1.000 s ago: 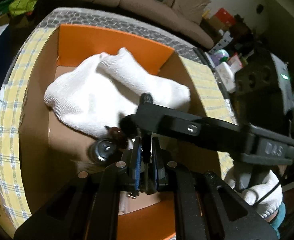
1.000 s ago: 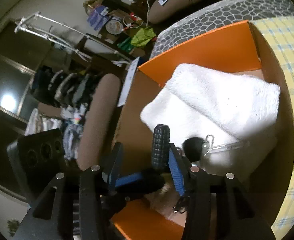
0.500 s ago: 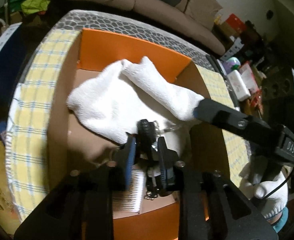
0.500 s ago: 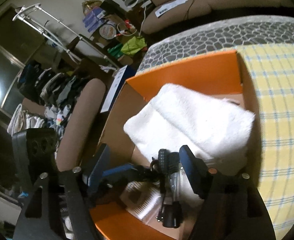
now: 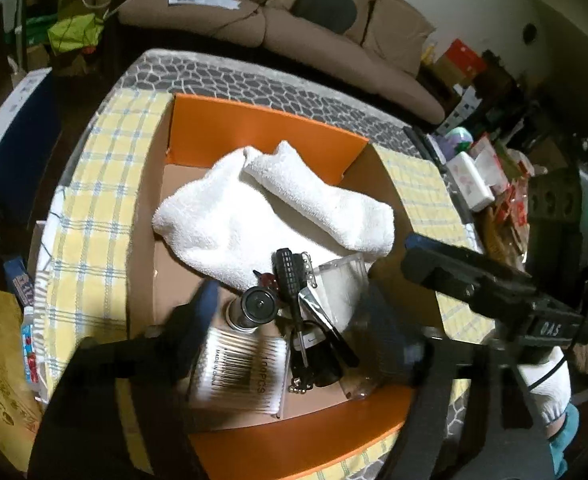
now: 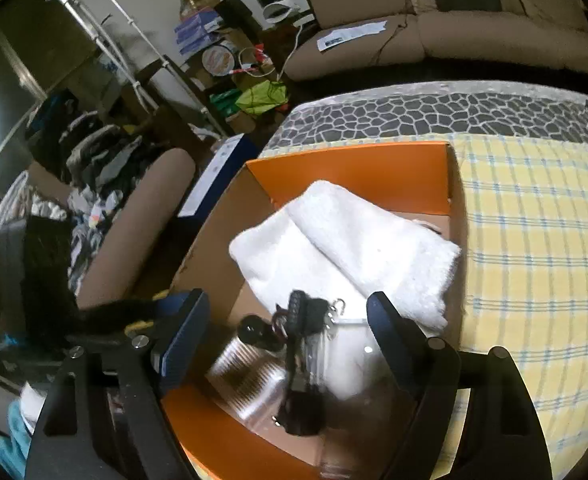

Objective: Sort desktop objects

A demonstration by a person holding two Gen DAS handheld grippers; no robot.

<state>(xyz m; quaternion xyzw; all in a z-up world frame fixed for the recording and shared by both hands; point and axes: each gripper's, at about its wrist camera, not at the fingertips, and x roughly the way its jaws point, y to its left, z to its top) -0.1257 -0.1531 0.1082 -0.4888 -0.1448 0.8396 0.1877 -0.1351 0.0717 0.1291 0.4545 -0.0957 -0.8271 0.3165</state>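
While both grippers' jaws gape, the cotton-swab box reads "100PCS", "MADE IN CHINA".

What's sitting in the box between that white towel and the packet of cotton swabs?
In the left wrist view, a black keychain bundle with a ribbed grip and a small round black-capped bottle lie between the white towel and the cotton swab packet.

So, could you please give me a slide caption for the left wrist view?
Open left gripper above an orange box holding a white towel, cotton swabs and black keychain.
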